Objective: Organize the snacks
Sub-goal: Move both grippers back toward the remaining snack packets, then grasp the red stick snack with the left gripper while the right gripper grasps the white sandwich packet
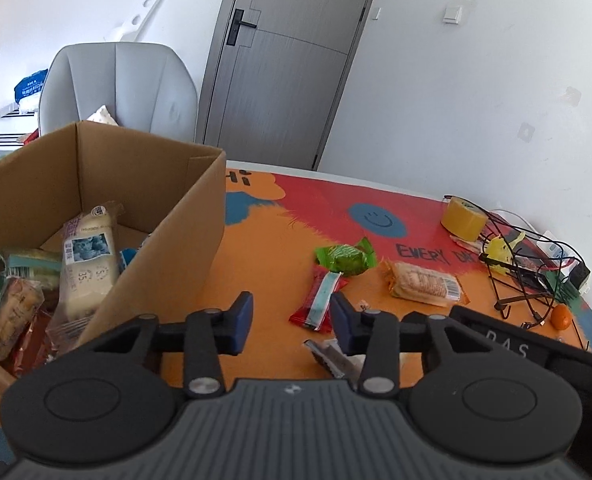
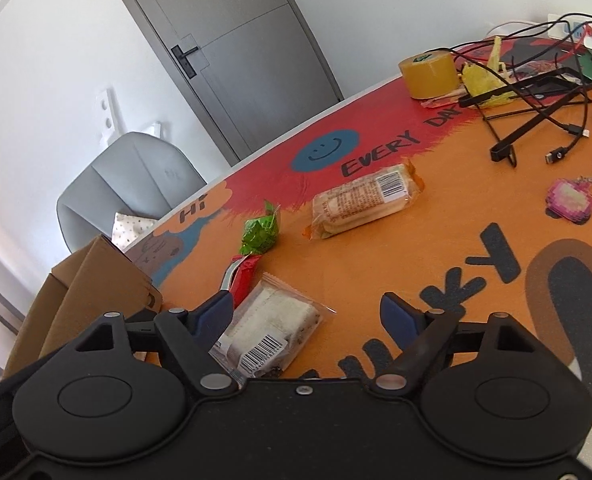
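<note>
My right gripper (image 2: 305,314) wide open, holding nothing. White clear-wrapped cake (image 2: 270,330) lies between fingers, hugging left pad, long axis running diagonally away toward upper right. Right hand nearer; I judge next grab there, wrist low, tilted down over table (image 2: 375,248). My left gripper (image 1: 292,320) open too, empty, hovering above mat beside cardboard box (image 1: 168,240), already part-filled. Red bar (image 1: 315,300), green packet (image 1: 345,258), biscuit pack (image 1: 423,284) wait further out.
</note>
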